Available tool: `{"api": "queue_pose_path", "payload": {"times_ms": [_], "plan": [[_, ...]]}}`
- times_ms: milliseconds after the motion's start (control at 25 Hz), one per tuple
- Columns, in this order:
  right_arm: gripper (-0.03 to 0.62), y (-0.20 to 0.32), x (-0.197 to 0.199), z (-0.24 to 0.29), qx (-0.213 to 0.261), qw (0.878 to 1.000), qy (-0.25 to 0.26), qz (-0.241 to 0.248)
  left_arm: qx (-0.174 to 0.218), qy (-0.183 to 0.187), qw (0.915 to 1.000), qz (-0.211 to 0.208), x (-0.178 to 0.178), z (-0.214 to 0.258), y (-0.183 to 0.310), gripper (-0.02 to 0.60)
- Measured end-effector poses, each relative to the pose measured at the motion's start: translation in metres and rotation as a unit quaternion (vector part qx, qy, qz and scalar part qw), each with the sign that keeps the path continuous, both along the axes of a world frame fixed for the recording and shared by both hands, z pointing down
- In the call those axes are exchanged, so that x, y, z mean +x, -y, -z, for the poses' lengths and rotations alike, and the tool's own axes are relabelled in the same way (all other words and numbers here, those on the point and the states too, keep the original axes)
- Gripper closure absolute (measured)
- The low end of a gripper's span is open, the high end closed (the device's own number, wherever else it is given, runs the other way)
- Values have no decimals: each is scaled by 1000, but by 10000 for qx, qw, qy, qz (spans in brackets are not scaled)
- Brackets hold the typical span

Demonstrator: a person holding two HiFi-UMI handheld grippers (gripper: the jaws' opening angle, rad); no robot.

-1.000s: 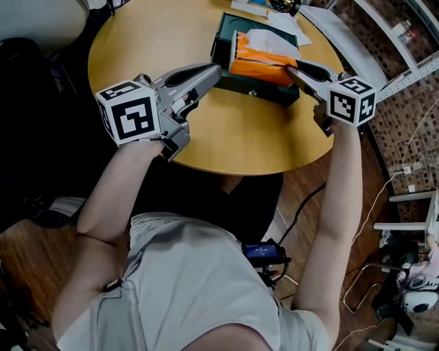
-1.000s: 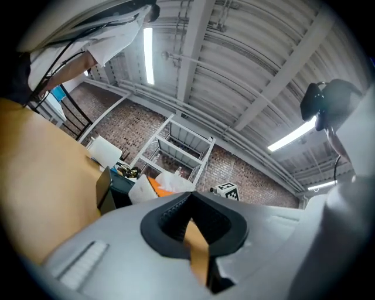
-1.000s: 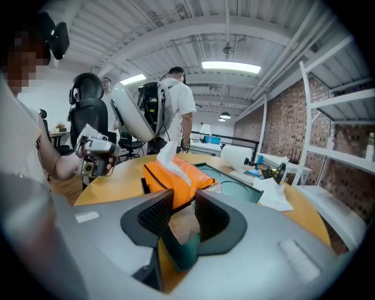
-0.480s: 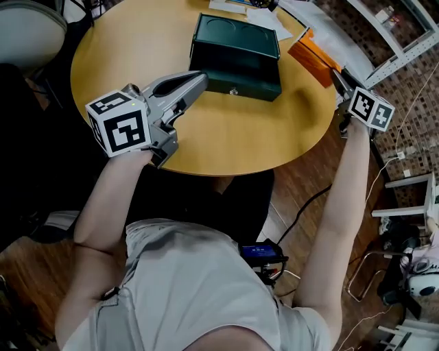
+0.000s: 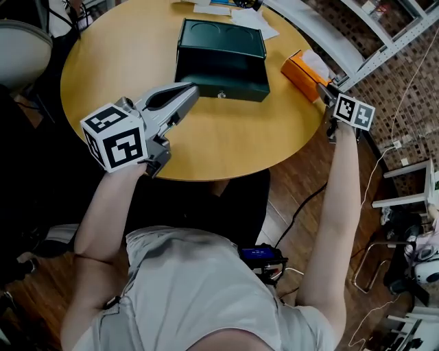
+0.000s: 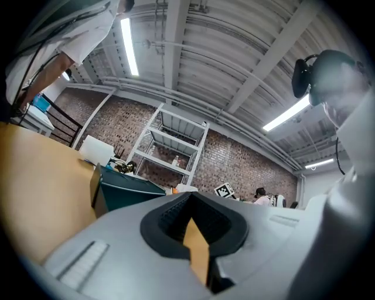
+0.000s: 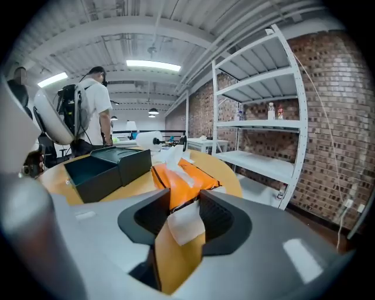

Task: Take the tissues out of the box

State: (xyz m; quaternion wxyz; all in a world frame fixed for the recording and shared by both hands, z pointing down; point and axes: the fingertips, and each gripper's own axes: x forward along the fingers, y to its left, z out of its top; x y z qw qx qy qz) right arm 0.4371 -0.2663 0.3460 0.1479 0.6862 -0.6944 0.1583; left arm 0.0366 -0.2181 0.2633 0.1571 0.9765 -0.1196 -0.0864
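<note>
The dark green box (image 5: pixel 221 58) stands with its top open at the far middle of the round wooden table (image 5: pixel 226 137); it also shows in the right gripper view (image 7: pixel 105 167). The orange tissue pack (image 5: pixel 302 68) lies on the table near the right edge, a white tissue sticking out of its top. My right gripper (image 5: pixel 322 92) is just behind the pack. Its jaws are opening, and the pack's near end (image 7: pixel 181 176) and a white tissue flap still sit between them. My left gripper (image 5: pixel 192 89) hovers at the box's front left corner, shut and holding nothing.
Papers (image 5: pixel 233 14) lie behind the box at the table's far edge. A white metal shelf rack (image 5: pixel 384 41) stands close to the right of the table, with cables on the wooden floor below. A chair (image 5: pixel 20 41) is at the far left. A person (image 7: pixel 96 105) stands beyond the table.
The orange tissue pack came up out of the green box and was carried right with the right gripper, down to the table's right edge. The left gripper stayed by the box.
</note>
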Motion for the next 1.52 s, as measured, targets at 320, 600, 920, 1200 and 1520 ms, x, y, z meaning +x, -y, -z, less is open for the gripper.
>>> {"api": "queue_pose_path", "payload": {"times_ms": [320,600,920,1200,1520], "plan": [[325,-7,-29,52,1320,9894,182,580,342,245,9990,155,15,-4,2,581],[577,-32,-167,92,2056,9303,336,3018,868,767,9931,169,31,-22,3,581],[592,-56,-306,35,1464,8726,716,4604,1194,1176,9859,49,44,-49,7,581],[592,-50,-318,6,1168,8736,966,4624,1225,1348,9832,-115,51,-54,5,581],[594,-52,-320,9,1150,8734,985,4629,1078,1609,9809,-190,55,-61,5,581]]}}
